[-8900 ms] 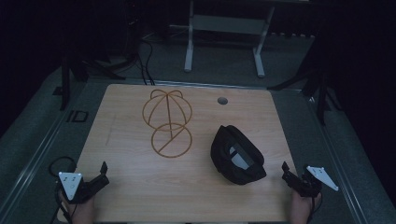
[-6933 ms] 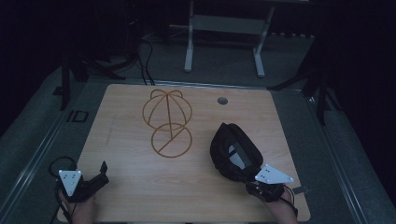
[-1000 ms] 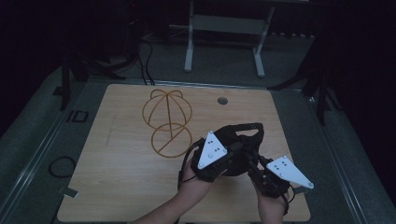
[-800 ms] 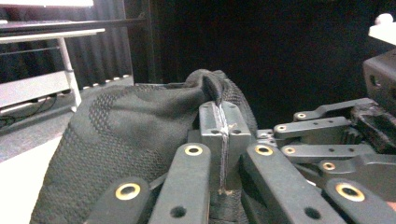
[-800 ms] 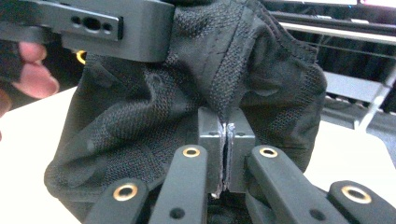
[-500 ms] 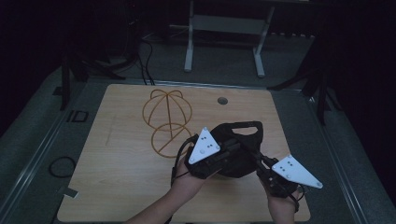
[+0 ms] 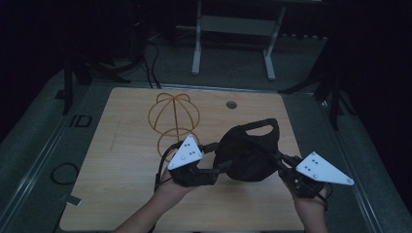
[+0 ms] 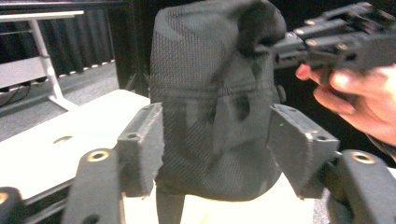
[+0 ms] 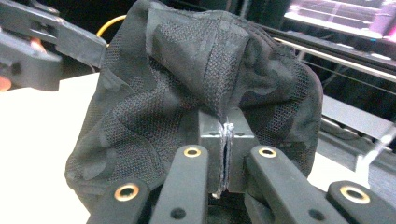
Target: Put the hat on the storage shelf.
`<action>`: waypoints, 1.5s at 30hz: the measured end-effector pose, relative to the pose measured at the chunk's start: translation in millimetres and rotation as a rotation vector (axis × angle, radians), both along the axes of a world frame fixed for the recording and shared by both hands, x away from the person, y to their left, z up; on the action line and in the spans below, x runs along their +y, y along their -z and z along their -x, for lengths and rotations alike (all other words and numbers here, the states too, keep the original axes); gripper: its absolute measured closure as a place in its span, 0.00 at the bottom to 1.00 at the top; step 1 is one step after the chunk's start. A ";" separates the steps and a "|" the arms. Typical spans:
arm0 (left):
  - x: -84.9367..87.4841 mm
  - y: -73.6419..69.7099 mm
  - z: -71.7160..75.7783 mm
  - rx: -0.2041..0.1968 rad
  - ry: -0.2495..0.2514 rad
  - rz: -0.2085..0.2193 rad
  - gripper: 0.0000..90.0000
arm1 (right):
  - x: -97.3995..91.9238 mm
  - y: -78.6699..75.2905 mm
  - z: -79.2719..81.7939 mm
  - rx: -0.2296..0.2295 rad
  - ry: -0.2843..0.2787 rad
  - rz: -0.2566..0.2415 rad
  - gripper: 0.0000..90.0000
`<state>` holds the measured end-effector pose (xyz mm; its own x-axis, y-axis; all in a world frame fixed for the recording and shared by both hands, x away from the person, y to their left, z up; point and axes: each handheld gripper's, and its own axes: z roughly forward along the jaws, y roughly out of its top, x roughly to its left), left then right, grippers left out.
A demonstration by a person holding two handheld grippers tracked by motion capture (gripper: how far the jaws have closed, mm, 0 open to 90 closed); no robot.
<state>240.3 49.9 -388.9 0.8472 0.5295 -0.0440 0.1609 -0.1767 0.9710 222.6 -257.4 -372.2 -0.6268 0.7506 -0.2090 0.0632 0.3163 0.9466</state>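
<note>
— Right gripper view: right gripper [image 9: 225,154] is clamped on a fold of the black mesh fabric cap [image 9: 205,88], pads pressed together. And the left?

— Left gripper [image 8: 217,144], jaws just opening, straddles the cap untouching; the gold wire cap stand [image 7: 174,116] waits beyond it.

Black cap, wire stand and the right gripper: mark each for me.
black cap [image 7: 245,158], high view, on its crown.
wire stand [image 7: 173,114], high view, on the domed wire top.
right gripper [image 9: 224,140], right gripper view, where its jaws pinch the cap's fabric.
</note>
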 end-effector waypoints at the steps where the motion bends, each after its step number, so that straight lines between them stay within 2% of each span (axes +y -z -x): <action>1: 2.8 1.5 0.1 0.007 -0.002 -0.007 0.35 | 0.1 -1.9 -2.2 0.006 -0.019 0.012 0.98; 2: 2.8 1.5 0.1 0.007 -0.002 -0.007 0.27 | 0.1 -1.9 -2.2 0.006 -0.019 0.012 0.98; 4: 8.9 4.3 0.6 0.014 0.010 -0.010 0.18 | 1.3 -6.9 -9.3 0.018 -0.055 0.031 0.98; 6: 15.3 6.9 3.2 -0.013 -0.013 -0.023 0.13 | 2.4 -10.2 -14.1 0.028 -0.078 0.031 0.98; 8: 29.1 11.4 5.8 -0.028 -0.060 -0.011 0.09 | 4.1 -13.3 -18.1 0.030 -0.087 0.032 0.98; 9: 29.1 11.4 5.8 -0.028 -0.060 -0.011 0.09 | 5.0 -14.8 -20.0 0.028 -0.092 0.032 0.98; 12: 46.5 19.1 7.3 -0.031 -0.113 -0.001 0.08 | 8.5 -20.6 -26.0 0.024 -0.112 0.034 0.98; 14: 58.5 26.7 8.3 -0.031 -0.150 -0.014 0.08 | 11.4 -25.7 -30.4 0.025 -0.132 0.036 0.98; 15: 71.5 35.4 9.4 -0.029 -0.185 -0.026 0.08 | 13.2 -28.5 -32.5 0.023 -0.135 0.036 0.98; 16: 71.5 35.4 9.4 -0.029 -0.185 -0.026 0.07 | 14.9 -31.6 -34.9 0.028 -0.148 0.034 0.98; 17: 84.0 44.8 9.8 -0.014 -0.216 -0.030 0.07 | 17.3 -34.6 -37.1 0.022 -0.150 0.038 0.98; 18: 84.0 44.8 9.8 -0.014 -0.216 -0.030 0.07 | 17.3 -34.6 -37.1 0.022 -0.150 0.038 0.98; 19: 96.6 54.6 10.0 0.005 -0.251 -0.029 0.07 | 22.1 -41.0 -41.7 0.021 -0.167 0.039 0.98; 21: 108.3 64.3 9.6 0.023 -0.275 -0.031 0.07 | 27.5 -47.2 -45.9 0.015 -0.175 0.043 0.98; 22: 108.3 64.3 9.6 0.023 -0.275 -0.031 0.07 | 30.4 -50.2 -48.1 0.015 -0.180 0.046 0.98; 23: 118.9 74.5 10.0 0.033 -0.318 -0.034 0.06 | 32.9 -52.9 -50.3 0.009 -0.186 0.048 0.98; 24: 124.4 79.5 10.5 0.036 -0.333 -0.033 0.06 | 35.7 -55.7 -52.6 0.010 -0.191 0.048 0.98; 26: 124.4 79.5 10.5 0.036 -0.333 -0.033 0.06 | 38.5 -58.3 -55.1 0.008 -0.194 0.052 0.98; 27: 138.3 94.0 12.8 0.041 -0.390 -0.048 0.06 | 44.2 -63.5 -60.8 0.011 -0.207 0.056 0.98; 28: 143.8 99.3 13.7 0.049 -0.415 -0.049 0.05 | 46.6 -65.4 -63.1 0.011 -0.210 0.060 0.98; 29: 143.8 99.3 13.7 0.049 -0.415 -0.049 0.05 | 50.0 -67.9 -66.2 0.012 -0.213 0.065 0.98; 30: 153.7 108.5 15.5 0.062 -0.450 -0.038 0.05 | 53.5 -70.4 -69.5 0.016 -0.220 0.069 0.98; 31: 153.7 108.5 15.5 0.062 -0.450 -0.038 0.05 | 56.2 -72.1 -71.7 0.016 -0.224 0.073 0.98; 32: 167.1 119.2 17.6 0.089 -0.487 -0.017 0.05 | 60.8 -75.0 -75.3 0.017 -0.226 0.082 0.98; 33: 173.0 123.6 18.4 0.101 -0.501 -0.014 0.05 | 64.5 -77.3 -78.0 0.017 -0.230 0.089 0.98; 35: 183.8 131.9 20.4 0.111 -0.537 -0.009 0.05 | 70.9 -82.0 -83.4 0.017 -0.234 0.096 0.98; 38: 198.2 141.0 23.0 0.135 -0.579 0.008 0.05 | 79.0 -88.3 -92.1 0.028 -0.246 0.094 0.98; 45: 208.1 146.0 25.7 0.117 -0.612 -0.022 0.05 | 103.9 -98.6 -110.3 0.060 -0.282 0.110 0.98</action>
<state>214.7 258.0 -534.9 0.3804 0.9193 -0.1014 0.3441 -0.0389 0.9381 332.9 -153.5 -273.6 -0.8210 0.5198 -0.2361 0.0126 0.4299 0.9028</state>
